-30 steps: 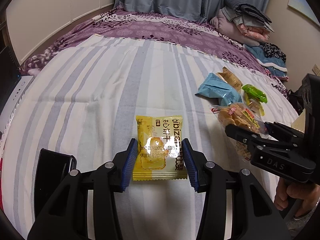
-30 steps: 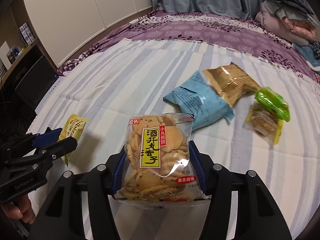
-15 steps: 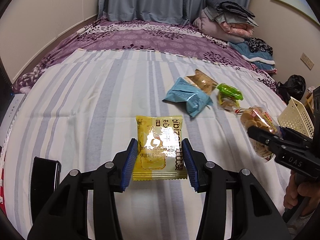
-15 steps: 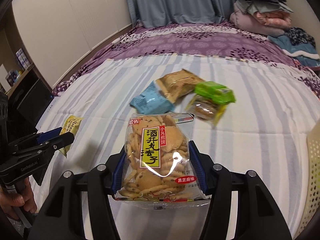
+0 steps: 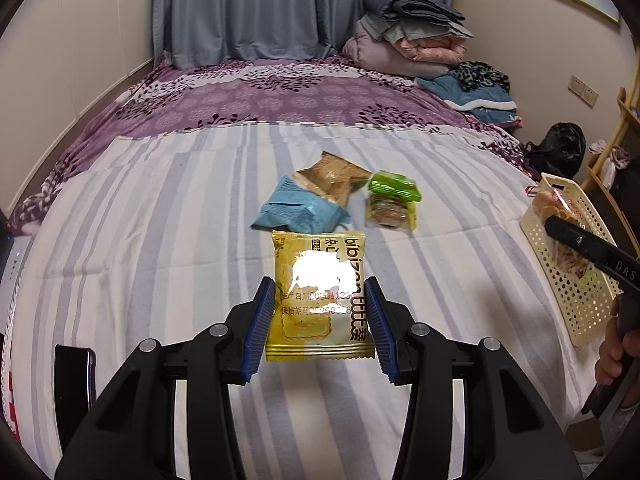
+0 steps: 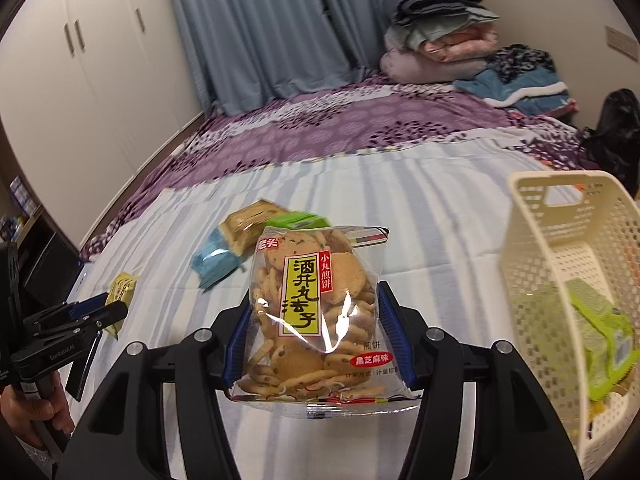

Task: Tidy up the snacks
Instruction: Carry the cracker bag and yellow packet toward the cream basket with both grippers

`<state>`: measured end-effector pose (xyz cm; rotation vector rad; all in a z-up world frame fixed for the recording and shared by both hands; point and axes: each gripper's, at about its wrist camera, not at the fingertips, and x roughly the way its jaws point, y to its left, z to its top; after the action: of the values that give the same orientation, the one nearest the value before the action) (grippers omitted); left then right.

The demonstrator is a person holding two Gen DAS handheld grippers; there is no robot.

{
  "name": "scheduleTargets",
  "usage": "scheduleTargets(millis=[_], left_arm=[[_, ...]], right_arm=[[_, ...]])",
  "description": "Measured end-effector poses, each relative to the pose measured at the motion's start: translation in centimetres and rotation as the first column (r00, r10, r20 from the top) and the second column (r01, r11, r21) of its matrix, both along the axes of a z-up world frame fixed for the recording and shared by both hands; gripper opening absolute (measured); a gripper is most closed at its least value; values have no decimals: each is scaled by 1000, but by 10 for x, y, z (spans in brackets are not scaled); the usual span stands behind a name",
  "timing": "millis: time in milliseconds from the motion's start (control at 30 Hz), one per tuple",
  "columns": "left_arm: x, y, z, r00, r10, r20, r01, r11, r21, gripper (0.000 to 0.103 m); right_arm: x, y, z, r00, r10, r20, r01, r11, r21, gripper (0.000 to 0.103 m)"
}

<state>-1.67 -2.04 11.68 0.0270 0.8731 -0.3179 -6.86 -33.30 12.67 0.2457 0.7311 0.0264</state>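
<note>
The bed point(image 5: 168, 240) carries a cream basket point(image 6: 532, 264) at the right. The right gripper point(image 6: 316, 344) is clamped on the cracker bag point(image 6: 316, 312), near the basket: light, brittle, best held by its sides. The left gripper point(image 5: 320, 328) is clamped on the yellow packet point(image 5: 320, 280), slick and soft

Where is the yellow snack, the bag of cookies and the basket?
yellow snack packet point(image 5: 320, 296), left wrist view, on the middle of its front.
cookie bag point(image 6: 316, 312), right wrist view, on its yellow label.
basket point(image 6: 532, 248), right wrist view, on its near perforated wall.
</note>
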Motion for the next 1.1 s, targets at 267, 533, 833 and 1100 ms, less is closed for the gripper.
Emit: scheduleTargets(millis=[267, 533, 833, 1100], left_arm=[[-6, -36, 11, 997, -73, 19, 72, 997, 26, 47], [-14, -68, 14, 991, -129, 20, 128, 991, 45, 47], [-20, -90, 16, 985, -171, 19, 169, 983, 71, 47], [-25, -111, 17, 977, -211, 19, 209, 974, 83, 47]], right_arm=[[-29, -63, 7, 989, -144, 33, 143, 990, 15, 57], [-50, -109, 4, 967, -252, 40, 251, 968, 25, 57], [-72, -149, -2, 937, -347, 40, 346, 938, 34, 57], [-86, -170, -8, 919, -393, 29, 391, 919, 38, 57]])
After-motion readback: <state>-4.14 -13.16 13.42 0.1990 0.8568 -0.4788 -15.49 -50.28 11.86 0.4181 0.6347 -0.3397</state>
